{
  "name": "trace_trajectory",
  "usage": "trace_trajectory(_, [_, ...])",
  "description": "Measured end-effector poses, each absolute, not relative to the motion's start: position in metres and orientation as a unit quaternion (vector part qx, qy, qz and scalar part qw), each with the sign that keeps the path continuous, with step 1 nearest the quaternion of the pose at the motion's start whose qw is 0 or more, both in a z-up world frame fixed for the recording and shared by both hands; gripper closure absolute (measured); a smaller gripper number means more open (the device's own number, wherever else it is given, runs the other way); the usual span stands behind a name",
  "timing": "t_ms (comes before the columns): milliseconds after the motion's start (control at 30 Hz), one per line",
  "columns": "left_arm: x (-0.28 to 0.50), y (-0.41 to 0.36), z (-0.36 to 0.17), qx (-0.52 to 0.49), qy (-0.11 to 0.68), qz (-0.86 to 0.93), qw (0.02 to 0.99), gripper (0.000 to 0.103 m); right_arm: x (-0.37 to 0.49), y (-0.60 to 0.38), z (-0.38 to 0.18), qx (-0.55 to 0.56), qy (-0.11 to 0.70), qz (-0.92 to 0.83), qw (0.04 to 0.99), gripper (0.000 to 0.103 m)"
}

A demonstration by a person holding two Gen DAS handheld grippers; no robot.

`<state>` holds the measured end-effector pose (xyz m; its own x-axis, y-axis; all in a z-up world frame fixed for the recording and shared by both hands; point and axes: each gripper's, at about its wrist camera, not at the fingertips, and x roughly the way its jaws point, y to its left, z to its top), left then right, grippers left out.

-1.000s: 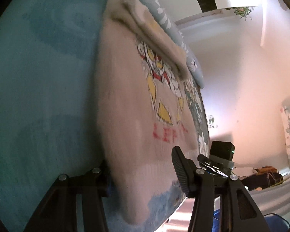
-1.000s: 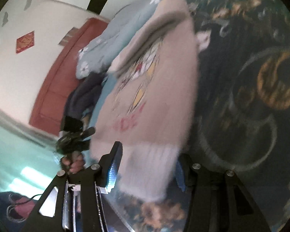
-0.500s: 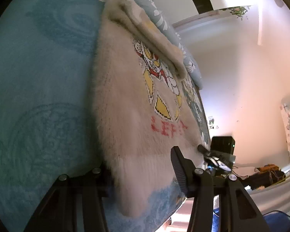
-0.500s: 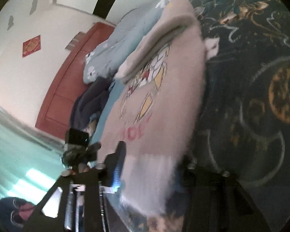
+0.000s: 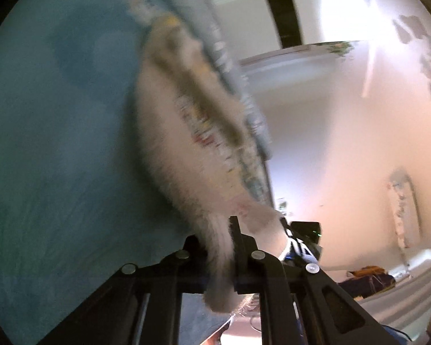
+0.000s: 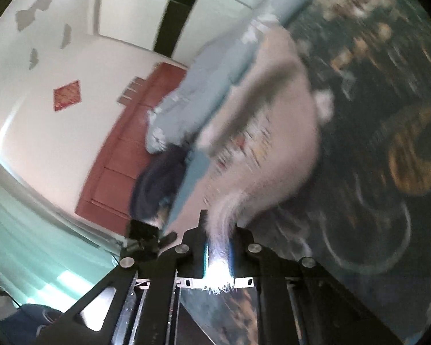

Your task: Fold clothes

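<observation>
A fluffy cream sweater (image 5: 172, 143) with a cartoon print lies on the teal side of the bedspread (image 5: 57, 143). Its near hem is lifted off the bed. My left gripper (image 5: 218, 230) has its jaws closing on the left corner of that ribbed hem, and the pads press the knit. In the right wrist view the same sweater (image 6: 273, 143) rests on the dark patterned bedspread (image 6: 373, 115). My right gripper (image 6: 218, 227) has its jaws closing on the hem's other corner, with fabric pinched between the pads. Both views are blurred.
A pale blue flowered quilt (image 6: 204, 86) lies bunched along the far edge of the bed, past the sweater's collar. A dark garment (image 6: 155, 181) sits beside it. A red-brown wooden panel (image 6: 123, 155) and white walls stand behind. The bed's edge runs just under both grippers.
Both grippers went from open around the hem to pinched on it. They have risen, and the hem has come up off the bedspread with them.
</observation>
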<state>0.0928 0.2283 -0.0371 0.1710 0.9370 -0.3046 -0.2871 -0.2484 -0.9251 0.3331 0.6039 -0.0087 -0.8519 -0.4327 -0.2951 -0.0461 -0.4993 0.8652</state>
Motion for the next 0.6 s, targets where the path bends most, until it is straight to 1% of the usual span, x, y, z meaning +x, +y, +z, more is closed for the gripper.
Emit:
trace_trajectory(133, [0.059, 0.243, -0.003, -0.519, -0.308, 0.572, 0.555, 0.09, 0.308, 0.62, 0.017, 0.21, -0.482, -0.84, 0.13, 0.093])
trace_trajectory(267, [0.016, 0.273, 0.026, -0.503, -0.29, 0.6, 0.551, 0.09, 0.277, 0.643, 0.038, 0.184, -0.477, -0.851, 0.122, 0.093])
trace_trajectory(400, [-0.03, 0.309, 0.034, -0.509, -0.292, 0.608, 0.535, 0.089, 0.238, 0.671, 0.05, 0.177, -0.48, -0.854, 0.091, 0.093])
trace_trajectory(600, [-0.088, 0.348, 0.024, -0.526, -0.27, 0.64, 0.491, 0.089, 0.17, 0.703, 0.048, 0.195, -0.496, -0.846, 0.038, 0.093])
